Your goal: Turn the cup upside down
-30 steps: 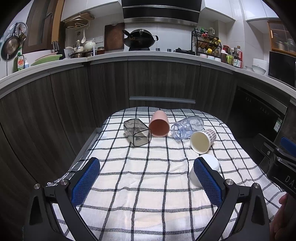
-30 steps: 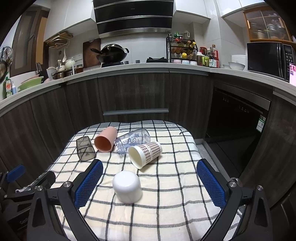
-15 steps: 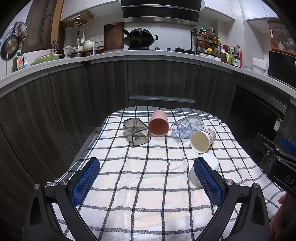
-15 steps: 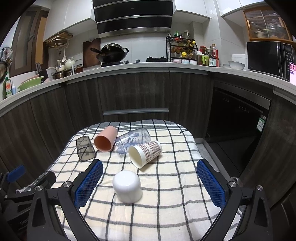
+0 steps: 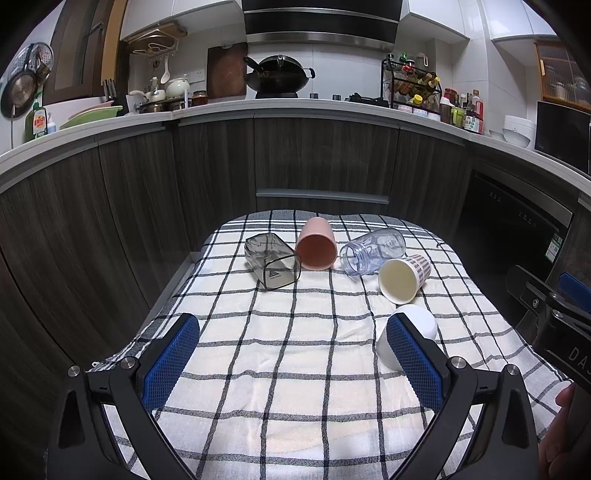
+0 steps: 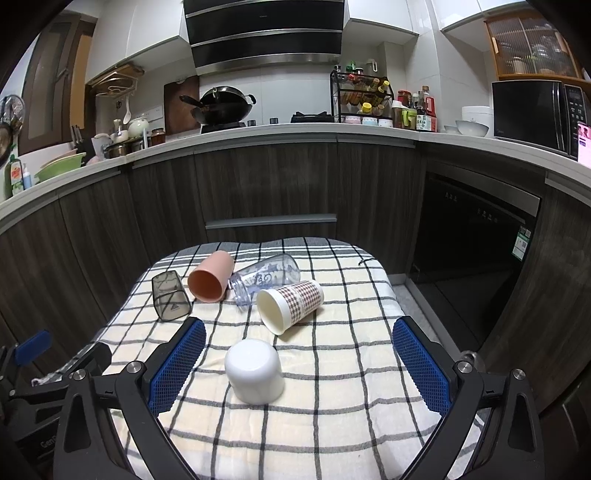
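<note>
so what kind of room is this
A home kitchen, by the look of it: a black wok sits on the stove under a range hood, a spice rack stands on the counter, and a microwave sits to the right.

Five vessels sitting on cloth-covered table [image 6: 332, 398], kitchen counter [image 6: 295, 129] running behind. Four lying on sides in row at far end, mouths facing camera: square cup [image 6: 169, 295] leftmost, round cup [image 6: 208, 282] just right of it, bottle [image 6: 264, 282] next, touching round cup, paper cup [image 6: 290, 304] rightmost and nearer, touching bottle. Fifth cup [image 6: 254, 371] standing upside down, apart, in front of paper cup.
</note>
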